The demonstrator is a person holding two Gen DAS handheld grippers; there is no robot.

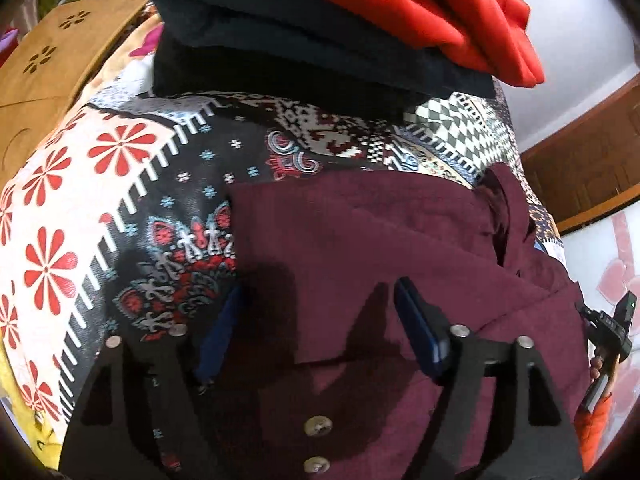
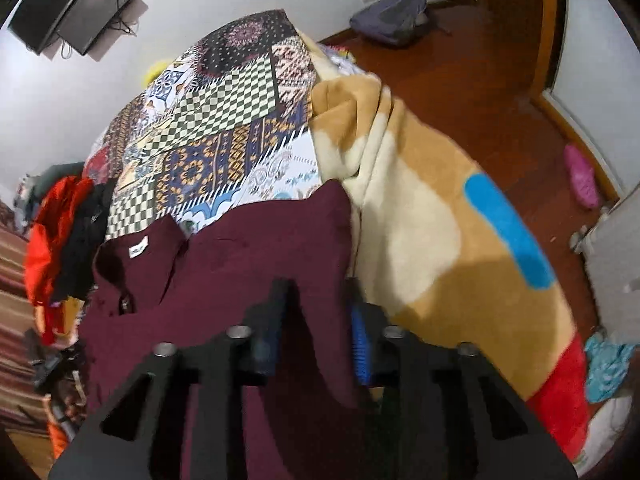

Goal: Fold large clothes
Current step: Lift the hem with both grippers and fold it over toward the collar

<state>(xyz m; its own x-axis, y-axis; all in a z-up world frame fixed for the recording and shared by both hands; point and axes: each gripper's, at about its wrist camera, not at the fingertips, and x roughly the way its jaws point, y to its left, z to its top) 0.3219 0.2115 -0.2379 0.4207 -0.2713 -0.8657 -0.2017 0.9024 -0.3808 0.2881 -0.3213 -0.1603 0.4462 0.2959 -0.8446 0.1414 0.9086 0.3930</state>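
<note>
A maroon shirt (image 1: 380, 264) lay on a patchwork bedspread (image 1: 120, 184), its collar with a white label (image 2: 139, 249) spread flat and two pale buttons (image 1: 318, 426) showing on the front. The left gripper (image 1: 316, 312) stood wide above it, holding nothing. The right gripper (image 2: 316, 320) was pinching a fold of the shirt's edge.

My left gripper (image 1: 316, 300) stands over the shirt (image 1: 360, 248) on the bedspread (image 1: 120, 184); folded clothes (image 1: 320, 40) lie beyond it.
</note>
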